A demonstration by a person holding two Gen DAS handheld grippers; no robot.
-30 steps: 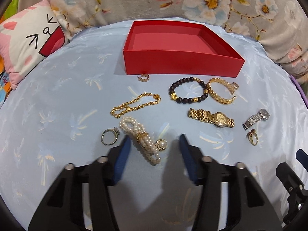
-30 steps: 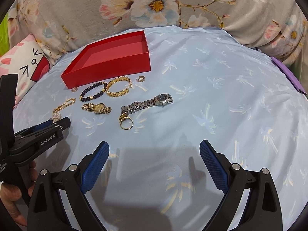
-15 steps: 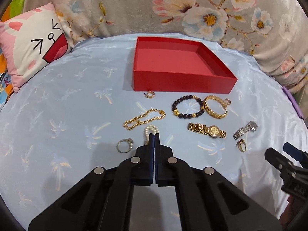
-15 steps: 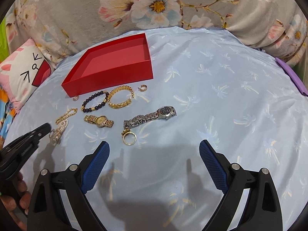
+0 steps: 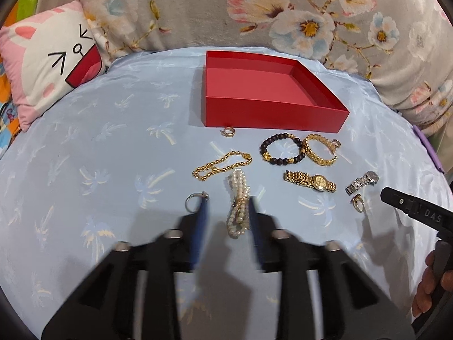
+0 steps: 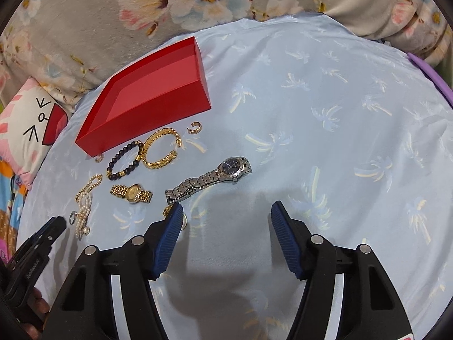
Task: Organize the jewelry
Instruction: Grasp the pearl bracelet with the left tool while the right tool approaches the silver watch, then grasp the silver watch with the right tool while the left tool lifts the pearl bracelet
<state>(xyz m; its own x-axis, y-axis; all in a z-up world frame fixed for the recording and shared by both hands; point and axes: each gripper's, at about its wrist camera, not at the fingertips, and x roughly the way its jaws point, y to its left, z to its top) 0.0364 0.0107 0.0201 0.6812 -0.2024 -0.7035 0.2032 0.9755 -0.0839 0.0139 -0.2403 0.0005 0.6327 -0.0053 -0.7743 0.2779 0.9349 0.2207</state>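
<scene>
Left wrist view: our left gripper (image 5: 228, 221) has just been opening; its jaws stand parted and blurred around the pearl bracelet (image 5: 237, 202), which lies on the blue bedsheet (image 5: 113, 153), not gripped. We judge it needs a fresh bite. The silver ring (image 5: 192, 199) sits just left, the gold chain (image 5: 220, 164) just beyond, both easy to snag. Our right gripper (image 6: 225, 226) has been closing, nothing between its jaws; the gold ring (image 5: 357, 201) peeks beside its left pad. The red box (image 5: 266, 96) waits empty, far side.
</scene>
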